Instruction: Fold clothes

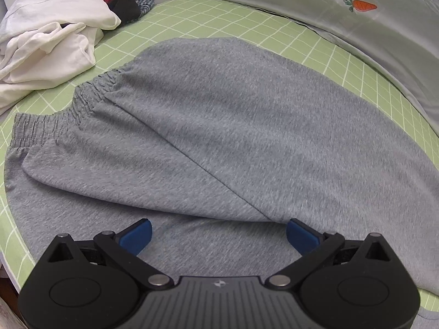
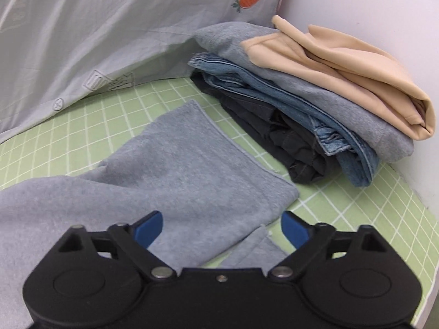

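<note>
Grey sweatpants [image 1: 219, 126] lie spread flat on the green grid sheet [image 1: 315, 44], legs folded one over the other, elastic waistband [image 1: 55, 120] toward the left in the left wrist view. In the right wrist view the leg cuff ends [image 2: 192, 148] point toward the folded stack.

Left gripper [image 1: 219, 234]: jaws spread wide, holding nothing, hovering directly above the pants fabric, blue pads [image 1: 137, 235] clear of the cloth as far as I can tell.

Right gripper [image 2: 222, 227]: jaws also wide apart, empty, over the lower leg edge near the cuff; contact unclear.

Stack of folded clothes [image 2: 315, 104] against the wall: beige on top, grey, blue denim, black at bottom. Well apart from the cuffs.

Unfolded pile [image 1: 49, 41] top-left: white garments, red and checked items behind.

Pale bedding [image 1: 329, 13] at the back: carrot print [image 1: 362, 5], laundry-symbol motifs. No readable text; small logo on the left gripper body, illegible.
</note>
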Tool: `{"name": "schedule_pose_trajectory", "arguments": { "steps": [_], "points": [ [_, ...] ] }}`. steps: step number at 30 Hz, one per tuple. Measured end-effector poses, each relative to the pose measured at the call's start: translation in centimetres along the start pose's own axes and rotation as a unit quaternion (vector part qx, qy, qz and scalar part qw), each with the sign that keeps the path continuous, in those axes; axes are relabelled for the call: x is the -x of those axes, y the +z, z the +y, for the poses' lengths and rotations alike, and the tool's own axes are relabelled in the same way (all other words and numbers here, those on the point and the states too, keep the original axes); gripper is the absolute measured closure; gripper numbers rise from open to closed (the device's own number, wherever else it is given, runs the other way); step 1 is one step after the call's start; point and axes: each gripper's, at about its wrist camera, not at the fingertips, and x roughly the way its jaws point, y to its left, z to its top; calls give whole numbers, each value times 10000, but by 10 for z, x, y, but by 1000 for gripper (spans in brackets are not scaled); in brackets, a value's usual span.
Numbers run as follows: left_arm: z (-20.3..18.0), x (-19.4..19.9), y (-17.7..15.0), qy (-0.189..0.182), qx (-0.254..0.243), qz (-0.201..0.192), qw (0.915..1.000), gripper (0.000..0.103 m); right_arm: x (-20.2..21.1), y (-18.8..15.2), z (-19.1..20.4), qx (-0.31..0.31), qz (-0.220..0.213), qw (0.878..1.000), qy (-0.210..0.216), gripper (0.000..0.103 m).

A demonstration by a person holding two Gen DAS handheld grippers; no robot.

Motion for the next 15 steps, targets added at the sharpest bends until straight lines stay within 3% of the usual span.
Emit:
{"name": "schedule_pose_trajectory", "arguments": {
  "steps": [9, 15],
  "points": [
    [68, 10, 33, 2, 189, -377, 9991, 0, 42, -84, 104, 616, 67, 9929, 1012, 0],
    [106, 10, 56, 21, 271, -581, 9979, 0, 50, -108, 129, 623, 237, 9931, 967, 0]
  ]
}}
